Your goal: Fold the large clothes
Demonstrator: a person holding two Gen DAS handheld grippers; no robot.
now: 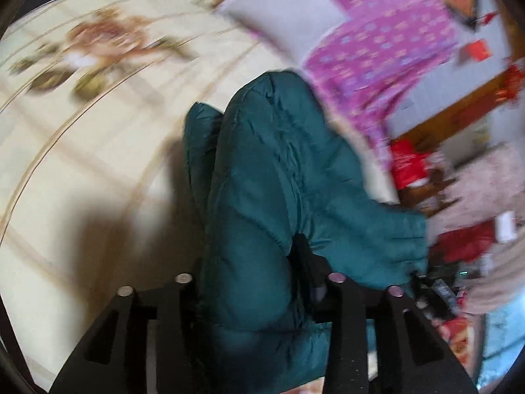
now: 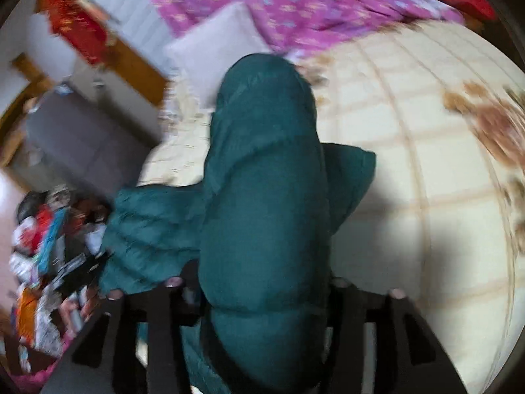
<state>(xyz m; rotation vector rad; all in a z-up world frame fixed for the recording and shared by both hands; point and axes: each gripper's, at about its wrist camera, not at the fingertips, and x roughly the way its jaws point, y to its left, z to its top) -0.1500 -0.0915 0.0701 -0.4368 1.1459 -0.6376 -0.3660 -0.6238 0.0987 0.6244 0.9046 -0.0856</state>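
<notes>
Both views pretty blurry. Teal puffer jacket (image 1: pixel 262 177) bunched up center frame, lifted over cream floral bedsheet (image 1: pixel 82 138). Left gripper (image 1: pixel 252 282) at bottom center, fingers clamped on thick fold of jacket. Right gripper (image 2: pixel 262 282) same deal, bottom center, fingers pinching fat roll of teal padding, sleeve hanging off to left. Grey pillow (image 2: pixel 216 55) and purple flowered blanket (image 2: pixel 295 6) up top. Cluttered pile at lower left of right view.

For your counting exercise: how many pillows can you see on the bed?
1. A pale grey pillow lies at the head of the bed, beside the purple quilt, beyond the green jacket. Others may be hidden.
</notes>
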